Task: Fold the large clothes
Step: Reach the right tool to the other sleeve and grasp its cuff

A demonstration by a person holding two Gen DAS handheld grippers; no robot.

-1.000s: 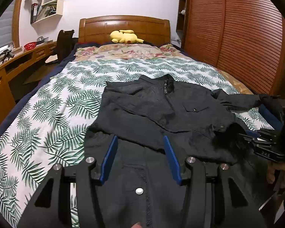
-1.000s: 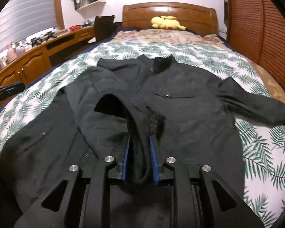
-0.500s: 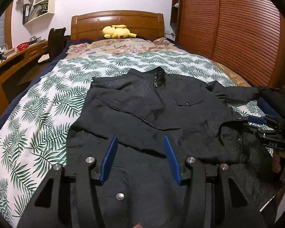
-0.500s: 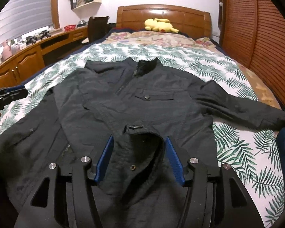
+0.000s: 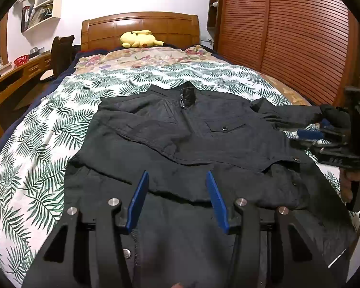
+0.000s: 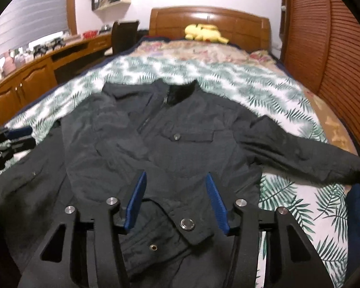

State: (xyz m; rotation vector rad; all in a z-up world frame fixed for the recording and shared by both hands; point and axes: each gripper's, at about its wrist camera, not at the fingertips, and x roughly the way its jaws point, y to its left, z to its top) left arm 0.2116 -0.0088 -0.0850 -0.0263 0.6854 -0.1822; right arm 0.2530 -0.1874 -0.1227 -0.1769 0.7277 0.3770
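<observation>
A black jacket (image 6: 180, 144) is lying across the centre of the frame on a leaf-print bedspread (image 5: 36, 144), one sleeve folded in, the other reaching right. Left gripper (image 5: 178, 198) is hovering released, empty. Right gripper (image 6: 175, 199) is closing slightly, gripping nothing. Most folding remains.

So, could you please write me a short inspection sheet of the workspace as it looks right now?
Surface: bed with a leaf-print cover.
Job's things: black jacket lying front up, one sleeve stretched out sideways, the other folded across the chest.
Clutter: yellow plush toy by the headboard.
Grippers: left gripper open, nothing between its pads; right gripper closing, above the jacket's hem, not pressing cloth.
Cables: nothing seen.
Surroundings: wooden wardrobe, desk, wall shelf.
</observation>
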